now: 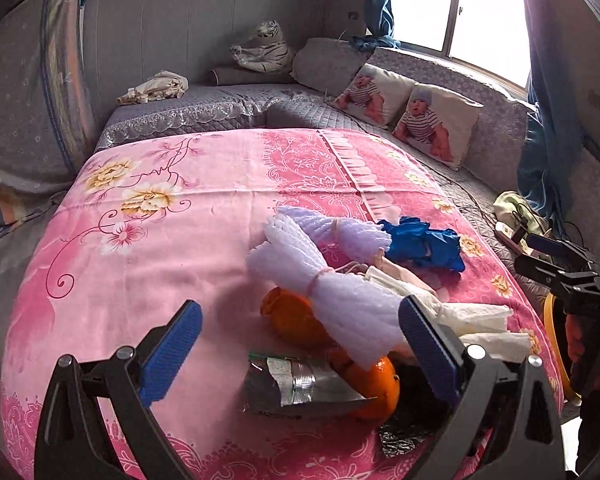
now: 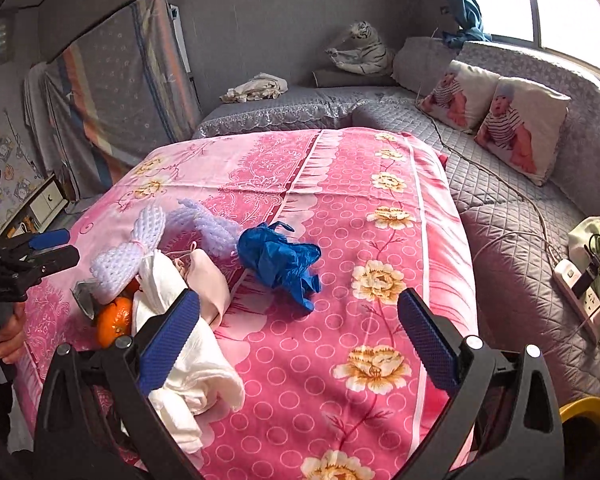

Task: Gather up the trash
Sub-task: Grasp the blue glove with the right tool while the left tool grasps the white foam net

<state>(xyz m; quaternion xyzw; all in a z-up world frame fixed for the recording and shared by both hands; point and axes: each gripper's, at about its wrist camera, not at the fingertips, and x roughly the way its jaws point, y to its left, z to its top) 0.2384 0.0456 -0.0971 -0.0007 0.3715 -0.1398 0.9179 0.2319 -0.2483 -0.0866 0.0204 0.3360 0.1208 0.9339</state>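
A heap of trash lies on the pink flowered cloth (image 1: 172, 248): white foam nets (image 1: 340, 292), a crumpled blue glove (image 1: 424, 246), two oranges (image 1: 374, 384), a silver foil wrapper (image 1: 296, 386) and white tissues (image 1: 476, 320). My left gripper (image 1: 300, 354) is open, its jaws either side of the wrapper and oranges, above them. My right gripper (image 2: 300, 340) is open over the cloth, with the blue glove (image 2: 278, 258) ahead and the tissues (image 2: 188, 360) by its left finger. Foam nets (image 2: 140, 240) and an orange (image 2: 114, 320) show at the left.
Grey quilted sofa (image 2: 512, 216) wraps around behind and right, with two baby-print cushions (image 1: 436, 124), a plush tiger (image 1: 264, 46) and a power strip with cables (image 2: 580, 288). A yellow bin rim (image 2: 586, 406) shows at the lower right.
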